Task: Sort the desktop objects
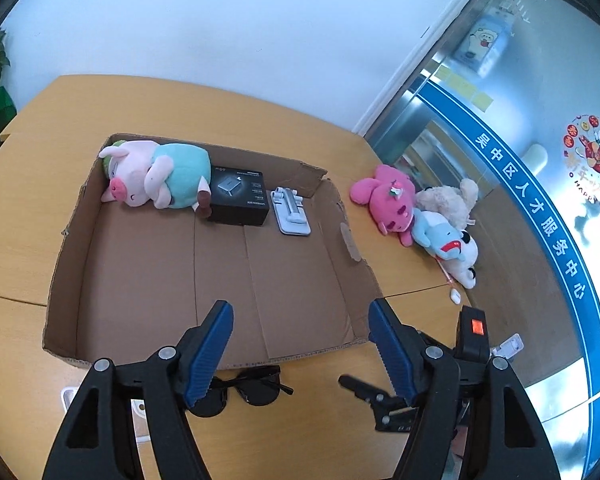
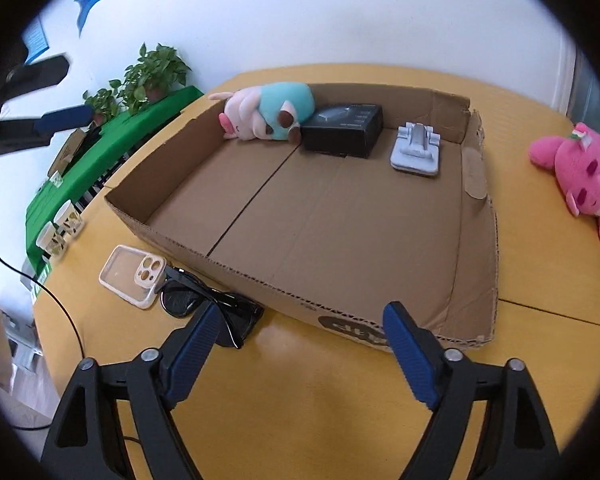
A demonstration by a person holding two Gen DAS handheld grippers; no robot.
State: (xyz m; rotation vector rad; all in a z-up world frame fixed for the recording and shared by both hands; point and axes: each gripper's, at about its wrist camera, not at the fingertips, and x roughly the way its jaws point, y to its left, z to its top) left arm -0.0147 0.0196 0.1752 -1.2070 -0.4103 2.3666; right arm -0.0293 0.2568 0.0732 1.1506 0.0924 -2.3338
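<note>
Cardboard tray [image 2: 476, 208] sits mid-table [image 2: 300, 420], shallow, walls torn at the right corner; it looks light and floppy, so best left where it is and used as the bin. Already inside, along its far wall: pig plush [image 1: 156, 178] in the far left corner, black box [image 1: 240, 196] touching the pig's feet, grey stand [image 1: 291, 210] just beside the box. Still outside, at the table's right edge: pink plush [image 1: 388, 198], cream plush [image 1: 450, 200] behind it, blue-white plush [image 1: 448, 244] in front, all three touching in a heap. Judged soft, light, unbreakable; pinch deep into a body or limb, since fabric alone may slip. Near edge of the table, just outside the tray's near wall: sunglasses [image 2: 204, 304], lying folded, one lens under the phone case [image 2: 132, 276] corner as far as the right wrist view shows. Glasses judged stiff, slick, scratch-prone; take them across the bridge or at a hinge, not on a lens. Case judged thin, springy, light; grip one long rim. Small white item [image 1: 455, 295] near the blue-white plush, too small to identify. Left gripper [image 1: 300, 320] hovers above the tray's near wall, jaws apart, nothing between. Right gripper [image 2: 296, 320] hangs over the near edge, jaws wide apart, empty, left pad above the sunglasses.
</note>
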